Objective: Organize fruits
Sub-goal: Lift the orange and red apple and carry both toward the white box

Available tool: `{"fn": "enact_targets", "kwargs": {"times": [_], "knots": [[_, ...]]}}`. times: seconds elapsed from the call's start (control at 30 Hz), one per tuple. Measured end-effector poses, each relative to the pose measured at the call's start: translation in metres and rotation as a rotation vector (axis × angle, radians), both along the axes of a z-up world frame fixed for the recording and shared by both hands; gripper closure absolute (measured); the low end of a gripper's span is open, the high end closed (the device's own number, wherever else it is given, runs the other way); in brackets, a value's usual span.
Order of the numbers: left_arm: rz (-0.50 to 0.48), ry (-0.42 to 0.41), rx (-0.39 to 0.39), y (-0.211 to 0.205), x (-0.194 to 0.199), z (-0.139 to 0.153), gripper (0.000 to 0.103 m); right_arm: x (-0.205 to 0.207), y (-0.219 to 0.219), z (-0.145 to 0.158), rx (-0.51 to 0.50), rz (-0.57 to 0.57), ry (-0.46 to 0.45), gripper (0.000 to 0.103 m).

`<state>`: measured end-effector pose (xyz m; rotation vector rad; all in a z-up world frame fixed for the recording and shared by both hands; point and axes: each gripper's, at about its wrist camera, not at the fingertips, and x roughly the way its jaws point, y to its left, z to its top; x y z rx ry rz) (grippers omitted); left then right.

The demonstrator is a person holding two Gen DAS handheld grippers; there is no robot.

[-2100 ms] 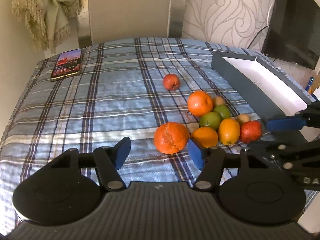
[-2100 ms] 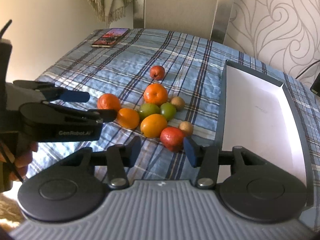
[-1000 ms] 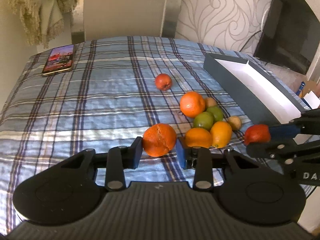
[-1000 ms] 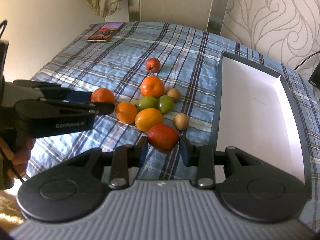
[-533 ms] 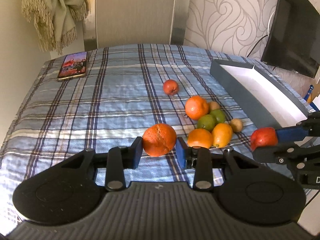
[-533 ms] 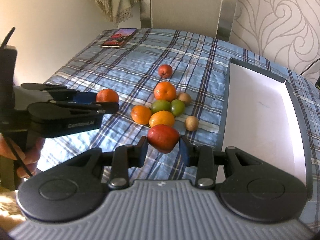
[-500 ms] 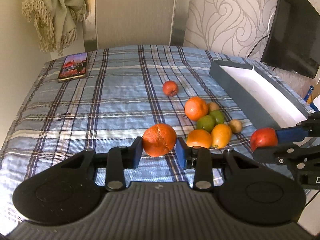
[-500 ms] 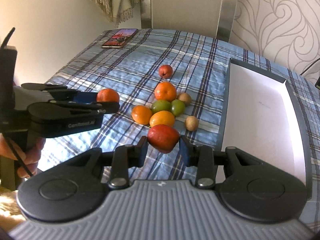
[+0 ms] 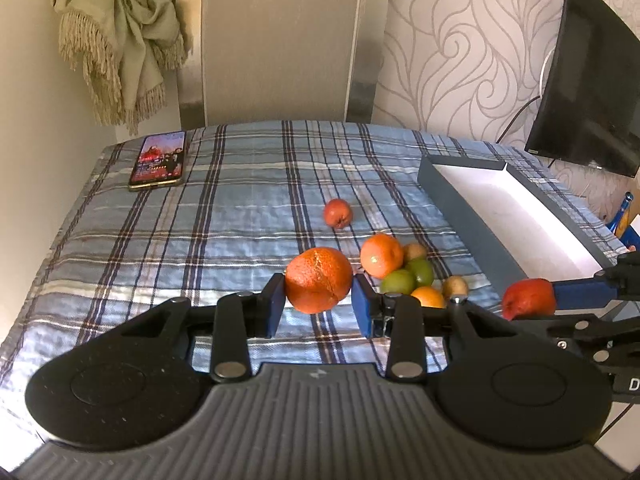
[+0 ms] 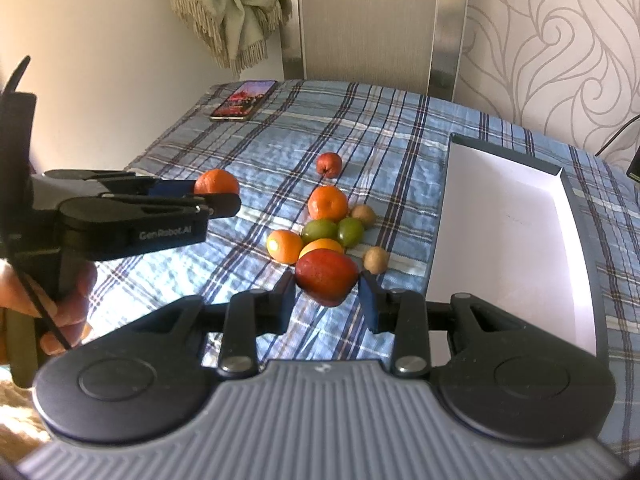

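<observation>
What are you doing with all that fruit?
A person holds a gripper in each hand. The left gripper is shut on a big orange, and the right gripper is shut on a red fruit. Both fruits are up off the cloth. Seven more fruits lie in a bunch beside the box, which has nothing in it yet.

A lit phone [image 9: 158, 159] lies near the far left corner of the plaid cloth [image 9: 224, 216]. A fringed scarf [image 9: 120, 36] hangs on the wall beyond. A dark screen [image 9: 588, 96], probably a television, stands at right against swirl-patterned wallpaper [image 9: 460, 48].
</observation>
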<state>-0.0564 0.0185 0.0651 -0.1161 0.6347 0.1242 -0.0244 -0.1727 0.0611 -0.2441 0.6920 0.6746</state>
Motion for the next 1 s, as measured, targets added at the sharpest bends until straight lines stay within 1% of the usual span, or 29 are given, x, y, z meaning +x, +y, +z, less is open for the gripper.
{"fn": "enact_targets", "kwargs": {"times": [0.17,0.37,0.7,1.0], "knots": [[0.002,0.004,0.006,-0.004,0.002,0.000,0.062,-0.001,-0.002,0.000,0.005,0.007,-0.001,0.066],[-0.005,0.006,0.010,-0.009,0.007,-0.002,0.062,0.003,-0.007,0.000,0.015,-0.010,-0.002,0.066],[-0.034,0.010,0.022,-0.020,0.015,-0.003,0.062,0.007,-0.019,-0.002,0.042,-0.026,0.009,0.066],[-0.066,0.005,0.052,-0.029,0.017,-0.001,0.062,0.010,-0.026,-0.004,0.078,-0.041,0.023,0.066]]}}
